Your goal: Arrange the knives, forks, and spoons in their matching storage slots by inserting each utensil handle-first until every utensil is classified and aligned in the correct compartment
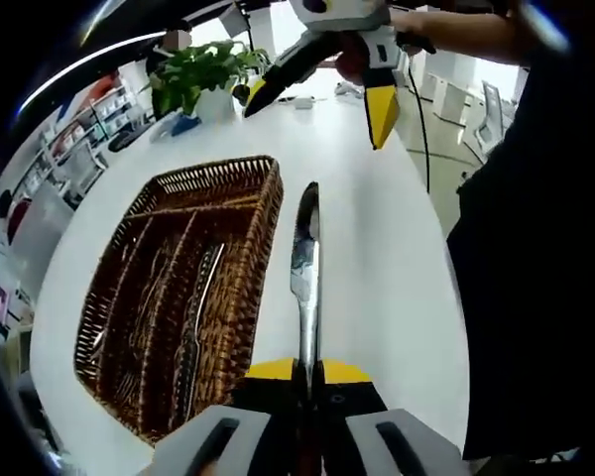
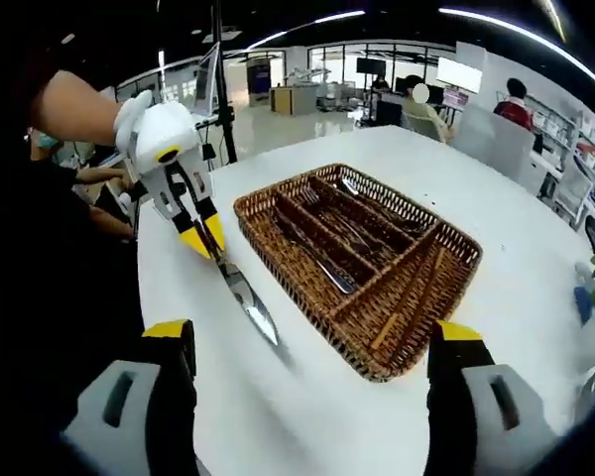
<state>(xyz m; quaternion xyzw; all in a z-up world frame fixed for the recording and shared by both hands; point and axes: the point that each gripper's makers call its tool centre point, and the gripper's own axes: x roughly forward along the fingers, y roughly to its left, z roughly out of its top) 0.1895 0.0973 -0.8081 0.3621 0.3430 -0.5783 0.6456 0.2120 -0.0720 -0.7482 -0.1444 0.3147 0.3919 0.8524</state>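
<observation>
My left gripper (image 1: 308, 375) is shut on the handle of a silver knife (image 1: 305, 268), whose blade points away over the white table (image 1: 377, 248). To its left lies a brown wicker cutlery tray (image 1: 233, 213) with long slots holding several utensils (image 1: 193, 317). My right gripper (image 1: 322, 94) hangs open above the far table. In the right gripper view the left gripper (image 2: 206, 240) holds the knife (image 2: 250, 307) beside the tray (image 2: 416, 297), blade tip slanting down over the table. The right gripper (image 2: 312, 357) has its jaws wide apart with nothing between them.
A potted green plant (image 1: 203, 74) stands at the far end of the table. A person's dark clothing (image 1: 535, 248) runs along the table's right edge. Desks, monitors and seated people (image 2: 516, 99) fill the office behind.
</observation>
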